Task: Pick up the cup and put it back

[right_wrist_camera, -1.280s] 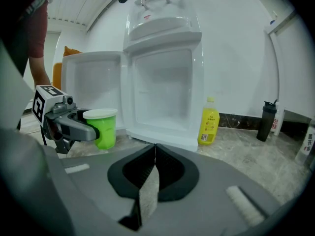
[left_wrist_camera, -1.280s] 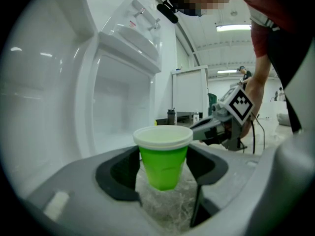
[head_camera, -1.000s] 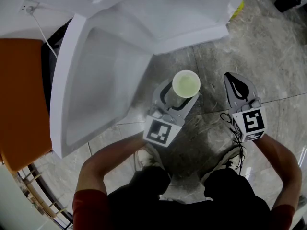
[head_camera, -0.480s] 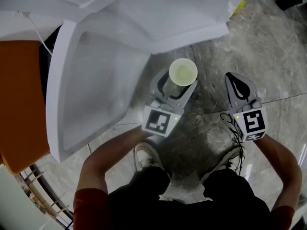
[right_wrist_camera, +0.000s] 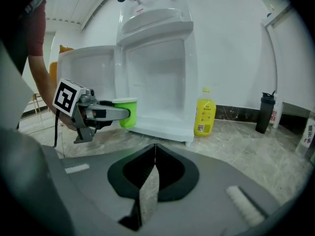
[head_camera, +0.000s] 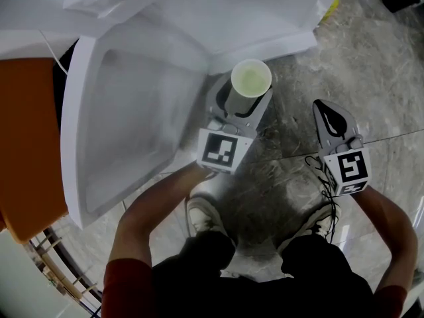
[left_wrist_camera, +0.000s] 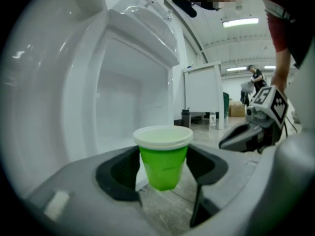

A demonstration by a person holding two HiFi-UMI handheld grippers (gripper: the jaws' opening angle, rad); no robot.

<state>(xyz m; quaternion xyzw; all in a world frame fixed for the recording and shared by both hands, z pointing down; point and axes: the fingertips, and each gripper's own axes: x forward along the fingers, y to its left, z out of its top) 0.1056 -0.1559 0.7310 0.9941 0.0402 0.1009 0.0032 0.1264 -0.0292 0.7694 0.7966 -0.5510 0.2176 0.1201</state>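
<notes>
A green cup (left_wrist_camera: 162, 159) with a pale rim sits upright between the jaws of my left gripper (head_camera: 244, 99), which is shut on it. From above the cup (head_camera: 250, 79) hangs over the floor just in front of the open white fridge (head_camera: 132, 118). In the right gripper view the cup (right_wrist_camera: 126, 112) and the left gripper (right_wrist_camera: 106, 113) are at the left, before the fridge (right_wrist_camera: 157, 82). My right gripper (head_camera: 329, 119) is off to the right over the stone floor, its jaws shut with nothing between them (right_wrist_camera: 152, 173).
The fridge door (head_camera: 79, 124) stands swung open at the left. A yellow bottle (right_wrist_camera: 205, 112) and a dark flask (right_wrist_camera: 263, 113) stand on the floor by the wall. An orange chair (head_camera: 26, 144) is at the far left. My feet (head_camera: 205, 217) are below the grippers.
My left gripper has carried the cup forward and slightly up the view, closer to the fridge opening. The right gripper has stayed where it was.
</notes>
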